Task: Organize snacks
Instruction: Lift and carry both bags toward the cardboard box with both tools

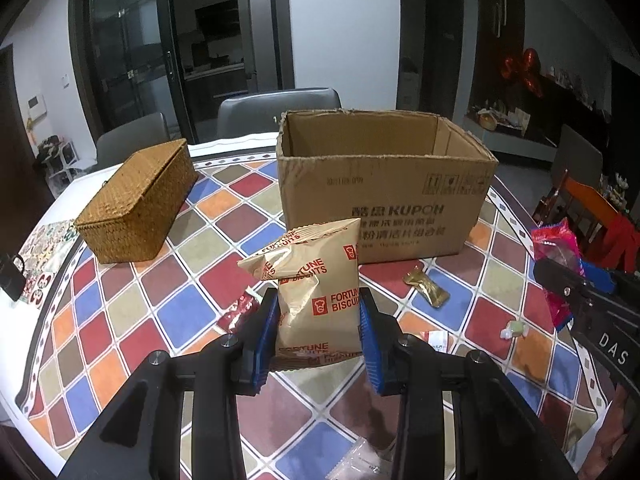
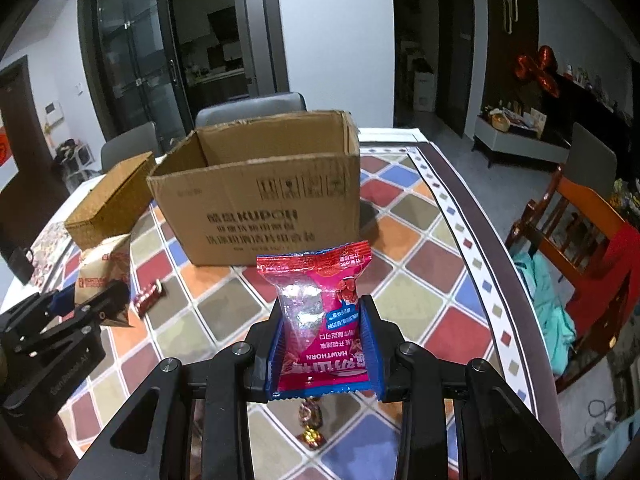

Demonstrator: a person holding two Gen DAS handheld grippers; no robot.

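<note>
**Both packets gripped, box ahead and open**

Start with the table, its checkered cloth running under everything. On it, straight ahead of you, stands the cardboard box, top open and, from what shows of its inside, nothing in it yet. Left of the box and apart from it sits the closed wicker basket.

Your left gripper is clamped on the tan biscuit packet, jaws pressed against its lower sides, the crumpled top standing free in front of the box's near wall. Your right gripper is closed the same way on the pink hawthorn packet, held upright short of the box.

The risk I see is the box's near wall: it stands tall, and a packet carried in low would likely catch on the rim or push the light box back. Both packets are puffy and slick, so a loose hold could let one slide out; squeezing harder may crush the biscuits. Bringing both grippers over the opening together invites a bump.

Loose on the cloth lie a gold-wrapped sweet, a dark red candy and a small pale candy, none of them blocking the way to the box.
</note>
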